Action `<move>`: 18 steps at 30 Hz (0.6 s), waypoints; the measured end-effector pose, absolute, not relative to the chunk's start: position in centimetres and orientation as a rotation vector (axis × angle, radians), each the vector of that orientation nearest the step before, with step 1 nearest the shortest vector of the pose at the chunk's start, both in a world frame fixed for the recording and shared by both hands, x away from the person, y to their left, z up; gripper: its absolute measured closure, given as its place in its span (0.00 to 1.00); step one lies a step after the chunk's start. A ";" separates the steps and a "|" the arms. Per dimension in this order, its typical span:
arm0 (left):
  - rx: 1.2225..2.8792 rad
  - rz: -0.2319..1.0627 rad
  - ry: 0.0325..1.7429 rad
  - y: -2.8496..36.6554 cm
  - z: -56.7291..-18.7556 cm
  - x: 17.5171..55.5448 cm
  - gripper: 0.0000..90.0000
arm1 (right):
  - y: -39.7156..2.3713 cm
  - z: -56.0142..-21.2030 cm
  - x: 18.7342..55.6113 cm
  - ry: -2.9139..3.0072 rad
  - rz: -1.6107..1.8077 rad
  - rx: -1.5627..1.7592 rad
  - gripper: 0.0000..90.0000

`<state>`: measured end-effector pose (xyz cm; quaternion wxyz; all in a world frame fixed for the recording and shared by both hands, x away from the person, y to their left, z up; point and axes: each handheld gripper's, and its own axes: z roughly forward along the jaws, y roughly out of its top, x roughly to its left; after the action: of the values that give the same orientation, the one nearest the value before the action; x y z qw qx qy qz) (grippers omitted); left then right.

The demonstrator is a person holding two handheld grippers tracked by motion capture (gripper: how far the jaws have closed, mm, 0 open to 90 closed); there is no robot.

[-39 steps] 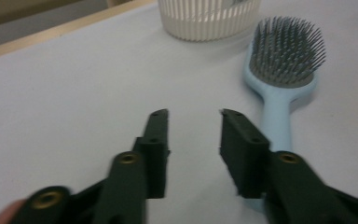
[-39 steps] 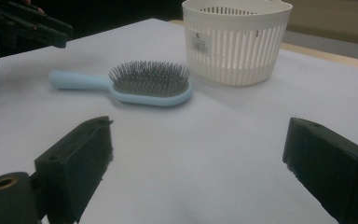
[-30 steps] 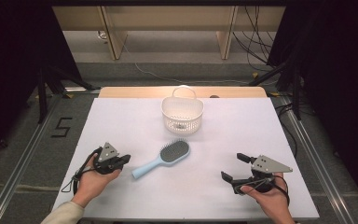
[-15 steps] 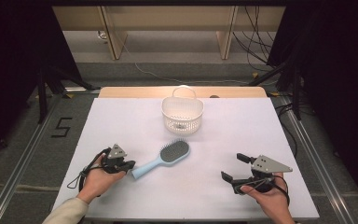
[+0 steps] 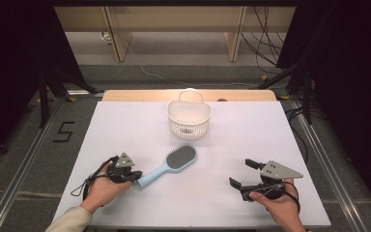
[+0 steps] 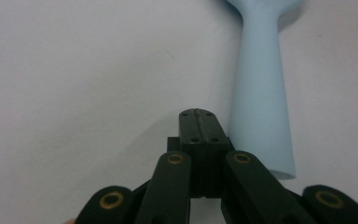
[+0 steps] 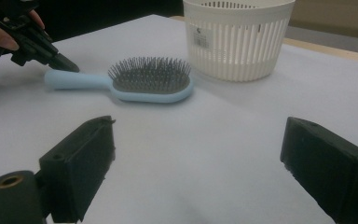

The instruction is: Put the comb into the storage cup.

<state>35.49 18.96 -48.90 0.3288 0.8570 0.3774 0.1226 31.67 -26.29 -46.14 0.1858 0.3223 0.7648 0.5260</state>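
A light-blue hairbrush (image 5: 174,162) lies bristles up on the white table top (image 5: 125,125), its handle pointing toward the near left. My left gripper (image 5: 136,178) is shut with nothing between its jaws. Its tips rest right beside the handle's end. In the left gripper view the closed left gripper (image 6: 198,114) sits just left of the hairbrush handle (image 6: 261,93). My right gripper (image 5: 241,173) stands open at the near right, well away from the brush. In the right gripper view the right gripper (image 7: 198,126) holds nothing, and beyond it lie the hairbrush (image 7: 149,81) and the left gripper (image 7: 67,66).
A white slotted basket (image 5: 189,118) with a handle stands behind the brush near the table's far edge, and its ribbed wall shows as the basket (image 7: 235,37) in the right gripper view. Metal rails run along both sides of the table.
My left gripper has edged a little to the right and down, closer to the end of the brush handle. The right gripper and the brush have stayed put.
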 end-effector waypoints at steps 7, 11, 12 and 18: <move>2.261 0.295 0.958 18.5 -48.8 35.1 1.00 | -26.3 -46.2 31.7 2.157 1.480 0.908 0.12; 2.275 0.288 0.945 18.3 -48.8 35.0 1.00 | -26.3 -46.2 31.7 2.157 1.481 0.910 0.12; 2.282 0.282 0.938 18.3 -48.7 34.9 1.00 | -26.3 -46.2 31.7 2.157 1.481 0.910 0.12; 2.289 0.282 0.926 18.1 -48.7 34.8 1.00 | -26.3 -46.2 31.7 2.156 1.482 0.911 0.12</move>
<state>34.77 18.10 -48.71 0.3221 0.8720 0.3527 0.1074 31.68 -26.30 -46.17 0.1844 0.3231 0.7649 0.5259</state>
